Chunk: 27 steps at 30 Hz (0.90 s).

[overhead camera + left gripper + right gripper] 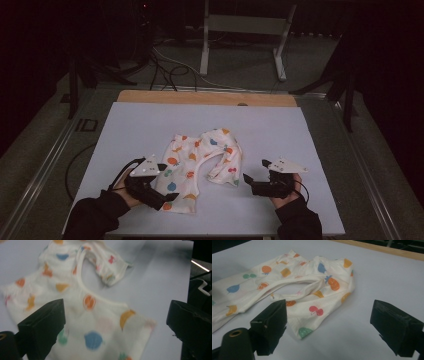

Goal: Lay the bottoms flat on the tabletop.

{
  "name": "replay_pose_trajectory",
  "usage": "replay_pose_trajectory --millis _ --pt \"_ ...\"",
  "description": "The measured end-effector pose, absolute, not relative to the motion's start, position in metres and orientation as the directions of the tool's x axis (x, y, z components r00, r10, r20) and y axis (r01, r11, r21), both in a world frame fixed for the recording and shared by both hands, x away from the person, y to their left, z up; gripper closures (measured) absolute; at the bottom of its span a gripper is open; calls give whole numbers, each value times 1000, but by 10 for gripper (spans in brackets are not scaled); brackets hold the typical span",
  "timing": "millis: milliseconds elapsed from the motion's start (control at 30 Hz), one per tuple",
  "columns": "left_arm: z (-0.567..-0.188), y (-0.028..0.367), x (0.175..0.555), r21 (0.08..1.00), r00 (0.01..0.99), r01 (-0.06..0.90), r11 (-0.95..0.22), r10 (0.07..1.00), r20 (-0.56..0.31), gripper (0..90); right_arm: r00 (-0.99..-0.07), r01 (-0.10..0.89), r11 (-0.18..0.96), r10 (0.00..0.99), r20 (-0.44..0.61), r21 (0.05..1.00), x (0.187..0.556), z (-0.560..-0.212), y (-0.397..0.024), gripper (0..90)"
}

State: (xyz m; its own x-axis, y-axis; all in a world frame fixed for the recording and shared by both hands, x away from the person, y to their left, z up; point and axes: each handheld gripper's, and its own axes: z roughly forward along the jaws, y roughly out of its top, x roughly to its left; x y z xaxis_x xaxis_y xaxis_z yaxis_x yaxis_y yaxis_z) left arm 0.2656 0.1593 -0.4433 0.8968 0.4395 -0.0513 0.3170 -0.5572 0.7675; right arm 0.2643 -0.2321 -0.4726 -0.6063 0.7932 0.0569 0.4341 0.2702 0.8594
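Note:
A small pair of white trousers (200, 160) printed with coloured fruit lies bent on the pale mat (280, 130), its two legs pointing toward the near edge. My left gripper (165, 185) hovers at the end of the left leg with its jaws wide apart; in the left gripper view the trousers (100, 315) lie under the left gripper (116, 308), and neither pad touches the cloth. My right gripper (255, 171) sits just right of the other leg's cuff. In the right gripper view the right gripper (328, 307) is open, with the cuff (305, 331) near its left jaw.
A wooden table edge (200, 97) runs along the far side of the mat. Behind the table, a white metal frame (240, 30) and loose cables (165, 65) lie on the dark floor. Bare mat surrounds the trousers on the right and far sides.

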Motion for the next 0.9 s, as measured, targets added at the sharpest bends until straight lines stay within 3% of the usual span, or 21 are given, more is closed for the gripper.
replay_pose_trajectory --millis 133,333,433,467,633,800,900 --pt "-443 130 279 768 910 291 -571 413 -37 76 -622 443 283 780 65 850 263 -477 -227 158" --pt "-463 91 295 739 916 293 -607 399 -36 198 -614 494 316 786 68 810 267 -492 -212 371" --pt "-474 77 302 713 916 295 -636 401 -22 238 -621 507 328 780 74 797 269 -498 -207 405" --pt "-477 74 304 704 918 289 -648 395 -13 350 -601 542 336 796 76 770 273 -503 -203 473" --pt "-490 64 314 698 923 278 -660 384 -6 483 -567 608 317 815 119 728 281 -515 -201 543" --pt "-500 57 322 669 922 292 -683 387 -7 603 -603 602 354 789 117 715 279 -521 -192 550" --pt "-503 55 324 661 916 300 -688 401 2 745 -609 589 384 790 77 711 277 -521 -187 599"
